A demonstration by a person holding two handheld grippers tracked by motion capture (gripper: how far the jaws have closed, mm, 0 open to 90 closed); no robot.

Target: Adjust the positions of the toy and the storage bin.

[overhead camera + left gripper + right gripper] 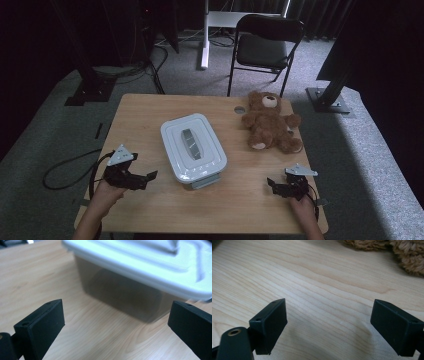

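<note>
Container (194, 148) with white lid (150, 262) is set at the table's (140, 112) centre, lid closed. Left gripper (148, 178) is held at its 8 o'clock — jaws spread, nothing grasped. Right gripper (272, 185) is held at 4 o'clock, released likewise — teddy bear (268, 122) is seen at 2 o'clock.

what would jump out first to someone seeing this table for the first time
Most likely the white lidded container in the middle of the wooden table, lid on, and the brown teddy bear lying near the far right corner. Next, the left gripper and right gripper, both open and empty near the front edge, the left one aimed at the container.
</note>
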